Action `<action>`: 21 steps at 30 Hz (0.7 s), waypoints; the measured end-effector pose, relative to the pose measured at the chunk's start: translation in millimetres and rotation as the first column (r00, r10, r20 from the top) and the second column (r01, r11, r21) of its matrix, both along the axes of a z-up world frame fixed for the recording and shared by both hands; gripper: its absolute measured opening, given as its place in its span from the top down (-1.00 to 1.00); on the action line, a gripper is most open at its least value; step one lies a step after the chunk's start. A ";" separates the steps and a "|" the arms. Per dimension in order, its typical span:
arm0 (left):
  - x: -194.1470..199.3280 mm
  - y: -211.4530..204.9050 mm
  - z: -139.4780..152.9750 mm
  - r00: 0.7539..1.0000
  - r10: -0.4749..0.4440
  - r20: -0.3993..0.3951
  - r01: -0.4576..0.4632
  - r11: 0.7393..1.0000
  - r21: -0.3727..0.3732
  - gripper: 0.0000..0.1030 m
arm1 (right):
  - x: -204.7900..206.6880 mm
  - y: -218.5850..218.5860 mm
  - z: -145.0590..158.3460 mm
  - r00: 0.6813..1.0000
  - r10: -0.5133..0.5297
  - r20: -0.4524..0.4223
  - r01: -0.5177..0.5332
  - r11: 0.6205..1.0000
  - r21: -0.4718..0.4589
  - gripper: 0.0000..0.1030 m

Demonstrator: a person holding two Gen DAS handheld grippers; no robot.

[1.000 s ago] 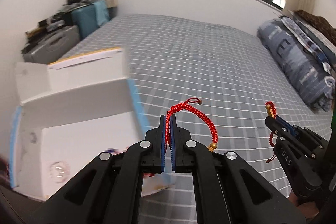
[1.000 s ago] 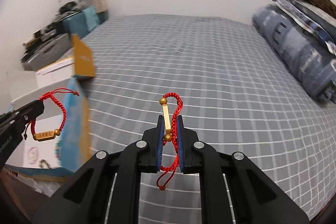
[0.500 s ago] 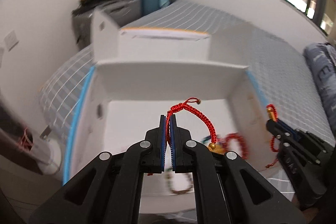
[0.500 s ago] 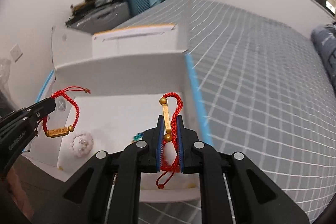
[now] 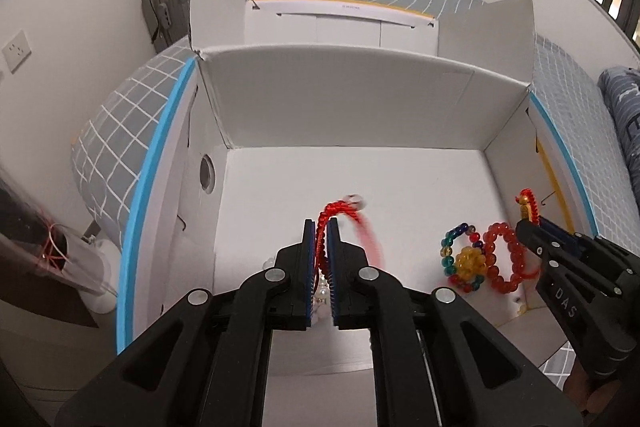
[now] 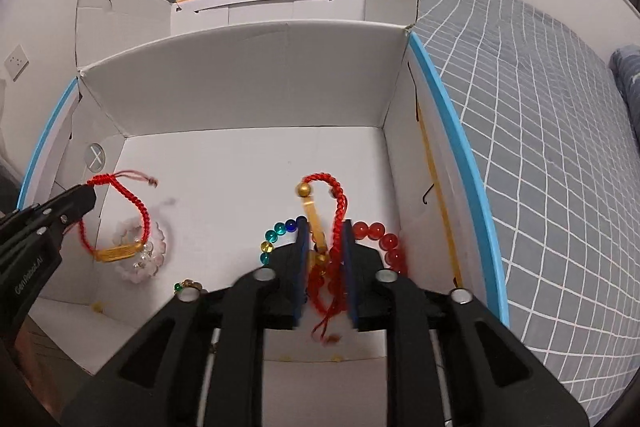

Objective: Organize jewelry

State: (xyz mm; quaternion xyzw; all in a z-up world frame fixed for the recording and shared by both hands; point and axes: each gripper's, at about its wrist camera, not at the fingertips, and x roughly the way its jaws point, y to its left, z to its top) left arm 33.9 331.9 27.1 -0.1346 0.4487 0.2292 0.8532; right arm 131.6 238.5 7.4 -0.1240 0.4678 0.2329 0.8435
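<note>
Red cord bracelet (image 5: 334,217) between my left fingers (image 5: 308,259), other red cord bracelet (image 6: 338,211) between my right fingers (image 6: 346,267); both pairs just opening, small gaps, cords loose. Both over white box (image 5: 360,107) on bed (image 6: 540,107). Bead bracelets (image 5: 502,257) inside box.

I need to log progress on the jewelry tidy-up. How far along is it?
Done: a red bead bracelet, a multicoloured bead bracelet and a pale bead bracelet lie in the white cardboard box. In hand: both grippers' jaws have just been opening over it, a red cord bracelet between each pair. Left: dropping both.
</note>
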 end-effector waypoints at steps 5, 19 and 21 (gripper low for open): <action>-6.5 0.8 5.0 0.999 0.024 0.026 -0.024 1.000 0.009 0.06 | -5.0 -4.4 6.8 1.000 0.000 0.025 -0.001 1.000 0.028 0.17; -79.7 -33.1 52.8 0.980 0.004 0.198 -0.026 0.994 0.109 -0.79 | -66.4 -37.9 61.1 0.968 -0.020 0.250 -0.017 0.989 0.145 -0.83; -88.6 -41.4 56.4 0.977 -0.004 0.215 -0.024 0.991 0.130 -0.87 | -78.2 -47.8 64.8 0.961 -0.036 0.276 -0.008 0.988 0.156 -0.85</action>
